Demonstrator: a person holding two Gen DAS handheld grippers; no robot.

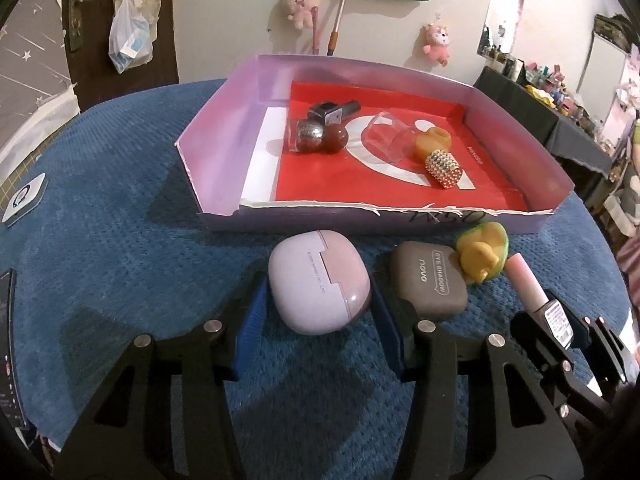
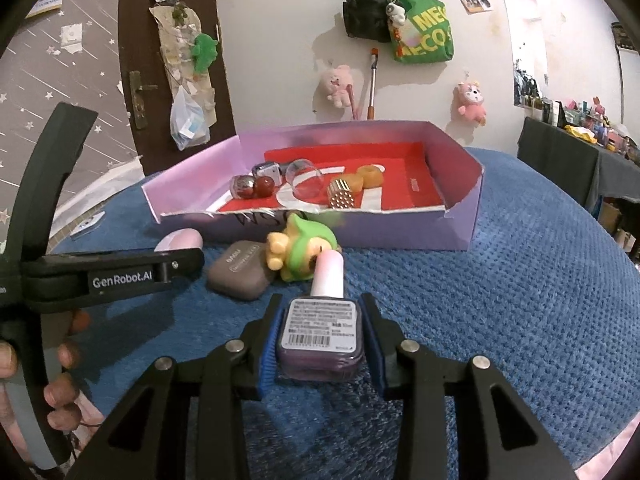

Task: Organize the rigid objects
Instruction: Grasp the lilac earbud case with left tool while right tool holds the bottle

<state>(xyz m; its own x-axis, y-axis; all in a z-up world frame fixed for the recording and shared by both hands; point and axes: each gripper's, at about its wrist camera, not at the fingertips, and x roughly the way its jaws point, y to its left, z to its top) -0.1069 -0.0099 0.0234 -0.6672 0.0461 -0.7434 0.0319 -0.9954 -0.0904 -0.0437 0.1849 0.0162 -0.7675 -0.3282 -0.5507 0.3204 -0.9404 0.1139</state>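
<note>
Earbud case (image 1: 320, 280) gripped by left claw (image 1: 316, 312) | nail polish bottle (image 2: 320, 338) clamped in right claw (image 2: 320, 344) | step: pickup | next, judged: lift both over box (image 1: 224, 216) front wall.

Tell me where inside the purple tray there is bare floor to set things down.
The purple tray has bare floor along its right side, between the studded gold piece and the right wall, and on the white strip by the left wall. The middle is crowded: dark bottles, a clear cup and an amber ring cluster there.
</note>
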